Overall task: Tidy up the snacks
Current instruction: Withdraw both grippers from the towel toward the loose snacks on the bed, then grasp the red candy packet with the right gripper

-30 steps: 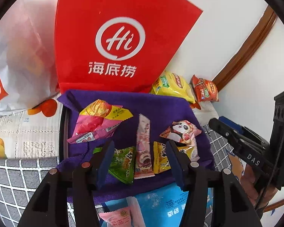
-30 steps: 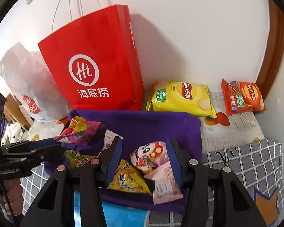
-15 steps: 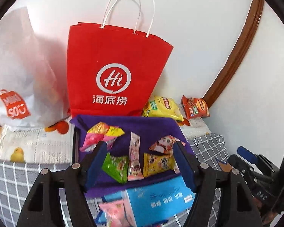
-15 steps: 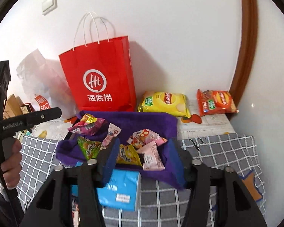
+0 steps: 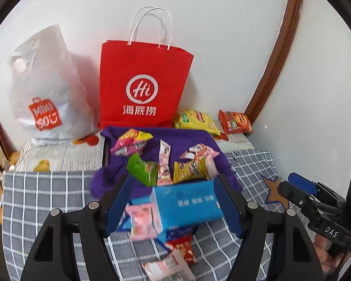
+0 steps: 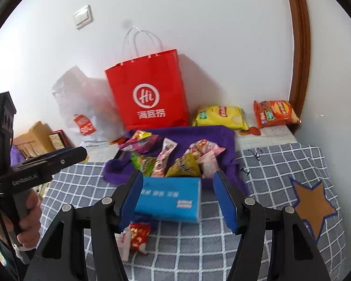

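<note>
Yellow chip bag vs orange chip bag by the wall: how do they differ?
The yellow chip bag is larger and lies next to the red paper bag; the orange chip bag is smaller and sits nearer the corner, by the wooden trim. Both lie flat, sealed, off the purple cloth.

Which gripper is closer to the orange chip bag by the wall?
Right. The right gripper hangs nearer the orange chip bag; the left gripper sits farther to its left, over the blue box.
</note>
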Demonstrator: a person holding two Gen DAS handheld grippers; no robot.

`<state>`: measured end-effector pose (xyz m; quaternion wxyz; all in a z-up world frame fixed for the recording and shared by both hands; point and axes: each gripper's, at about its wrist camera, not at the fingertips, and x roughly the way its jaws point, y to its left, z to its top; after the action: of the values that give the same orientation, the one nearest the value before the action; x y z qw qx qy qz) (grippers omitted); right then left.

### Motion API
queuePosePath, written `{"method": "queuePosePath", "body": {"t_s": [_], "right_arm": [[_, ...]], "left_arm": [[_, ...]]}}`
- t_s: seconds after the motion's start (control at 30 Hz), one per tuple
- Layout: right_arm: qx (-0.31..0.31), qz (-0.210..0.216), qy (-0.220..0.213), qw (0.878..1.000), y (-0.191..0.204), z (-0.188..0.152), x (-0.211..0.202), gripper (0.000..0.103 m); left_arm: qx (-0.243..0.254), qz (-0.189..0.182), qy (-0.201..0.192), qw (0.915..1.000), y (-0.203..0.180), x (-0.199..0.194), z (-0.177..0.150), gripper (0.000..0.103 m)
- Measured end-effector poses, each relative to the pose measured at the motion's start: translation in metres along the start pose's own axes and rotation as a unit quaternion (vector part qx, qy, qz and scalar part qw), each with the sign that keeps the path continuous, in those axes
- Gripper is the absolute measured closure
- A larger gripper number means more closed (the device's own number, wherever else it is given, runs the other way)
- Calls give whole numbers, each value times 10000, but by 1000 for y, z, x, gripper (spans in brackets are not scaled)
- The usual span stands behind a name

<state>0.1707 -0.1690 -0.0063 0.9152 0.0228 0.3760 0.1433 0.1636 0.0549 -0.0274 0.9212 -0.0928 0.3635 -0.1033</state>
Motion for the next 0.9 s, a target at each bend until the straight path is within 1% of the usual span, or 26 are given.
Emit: {"method": "queuePosePath", "body": {"t_s": [0.07,0.1,0.17,0.23,0.37,0.5,0.6,0.67,0.73,0.8,0.9], "right_arm": [[-14,-16,-16,10000,2,-7,-7,41],[31,-127,-29,9999,1,-11,-10,41],[116,-327,1,9994,-1,-16,-12,41],[102,-196,56,9997,-1,-23,-11,41],[68,-172,141,9997,2,-36,-6,41],[47,-3,347,9994,10,-52,7,41],[22,37,571,9984,19,-67,22,49],[-20,84,739,9972,25,-77,34,51],[-44,150,873,9961,30,-84,43,57],[-62,196,1009,9947,35,-92,55,59],[-136,107,1174,9929,42,-101,77,62]], "left_arm": [[3,67,-23,10000,1,-6,-6,34],[5,160,-16,9999,2,-9,-10,34],[7,217,16,9998,6,-15,-18,34],[-137,274,27,9995,15,-20,-25,34],[-324,393,111,9986,33,-27,-36,35],[-493,361,167,9980,47,-29,-48,34],[-564,407,296,9971,56,-23,-57,34],[-640,426,387,9963,64,-18,-65,34],[-716,427,465,9954,70,-12,-71,34],[-774,468,568,9943,77,-5,-77,34],[-810,525,730,9927,85,5,-86,34]]}}
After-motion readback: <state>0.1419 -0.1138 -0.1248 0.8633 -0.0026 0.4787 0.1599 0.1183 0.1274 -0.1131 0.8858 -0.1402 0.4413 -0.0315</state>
